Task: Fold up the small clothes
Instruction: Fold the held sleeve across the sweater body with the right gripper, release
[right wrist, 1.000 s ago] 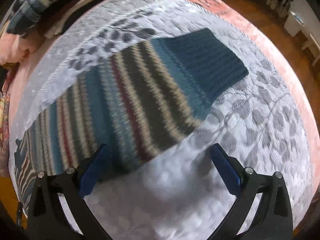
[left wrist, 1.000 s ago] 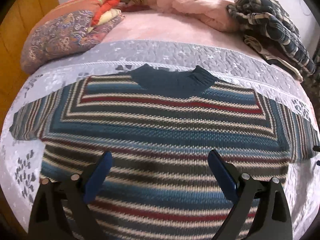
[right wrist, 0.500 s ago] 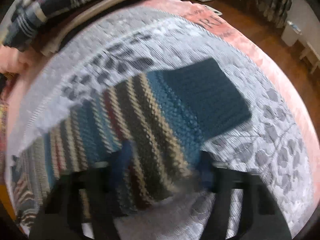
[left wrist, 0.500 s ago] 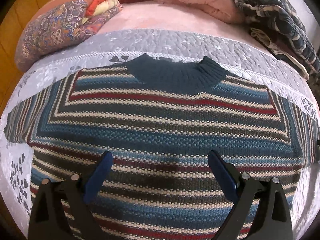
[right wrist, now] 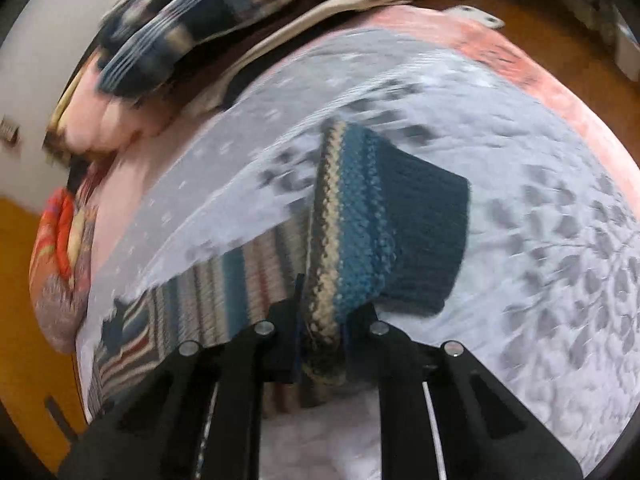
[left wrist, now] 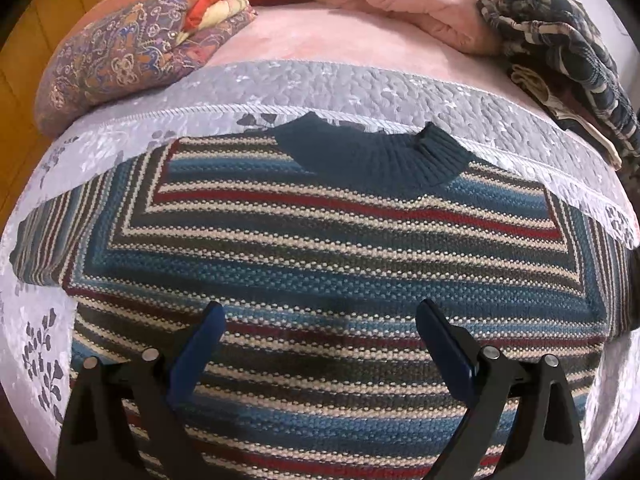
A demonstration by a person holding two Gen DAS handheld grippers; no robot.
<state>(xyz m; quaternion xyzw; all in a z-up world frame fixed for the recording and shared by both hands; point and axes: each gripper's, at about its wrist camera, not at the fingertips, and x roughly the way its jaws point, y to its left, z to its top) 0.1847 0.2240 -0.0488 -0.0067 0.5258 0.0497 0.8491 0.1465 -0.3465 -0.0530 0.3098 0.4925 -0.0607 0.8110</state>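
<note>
1. Right gripper [right wrist: 320,340] is clamped on the sweater's sleeve [right wrist: 360,240], the striped knit bunched between its dark pads with the teal cuff fanning out toward 1 o'clock.
2. Left gripper [left wrist: 318,344] hovers with its blue fingers [left wrist: 196,352] spread wide, nothing between them, above the sweater's lower body.
3. The striped sweater [left wrist: 320,264] lies flat on the grey quilt [left wrist: 360,92], collar at 12 o'clock.
4. Folded bedding [left wrist: 132,44] sits at 11 o'clock, a plaid garment [left wrist: 560,40] at 1 o'clock.
</note>
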